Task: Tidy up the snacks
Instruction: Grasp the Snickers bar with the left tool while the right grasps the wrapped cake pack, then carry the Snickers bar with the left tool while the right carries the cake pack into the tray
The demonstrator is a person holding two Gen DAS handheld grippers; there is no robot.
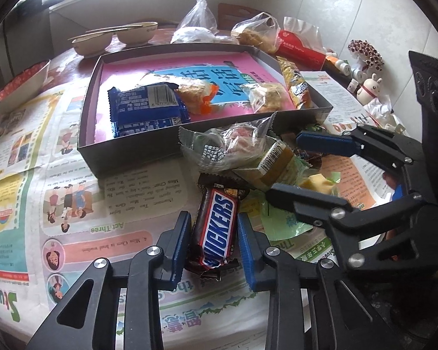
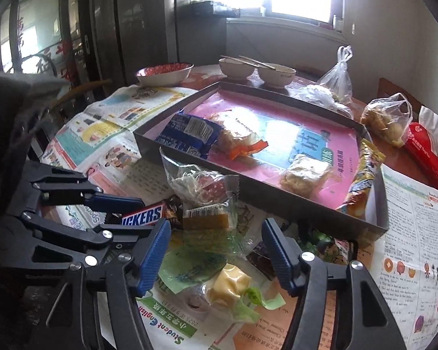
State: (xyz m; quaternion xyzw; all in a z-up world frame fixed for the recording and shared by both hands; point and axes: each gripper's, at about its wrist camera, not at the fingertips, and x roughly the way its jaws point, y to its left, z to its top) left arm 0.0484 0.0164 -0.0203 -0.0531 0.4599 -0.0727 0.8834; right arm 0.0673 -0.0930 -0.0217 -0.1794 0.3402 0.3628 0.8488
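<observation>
The Snickers bar (image 1: 216,227) is clamped lengthwise between the pads of the left gripper (image 1: 214,245). The green-wrapped pastry (image 2: 227,285) is straddled, untouched, by the half-open right gripper (image 2: 216,250).

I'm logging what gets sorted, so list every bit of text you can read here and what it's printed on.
"SNICKERS": chocolate bar between the left gripper pads.
"Student English": newspaper masthead, upside down.
"Act Three": newspaper heading, upside down.
"Sports": newspaper, partly hidden.
Large Chinese characters on the pink sheet in the box: cut off.
Barcode digits on the blue packet and the newspaper's small print: too small.
</observation>
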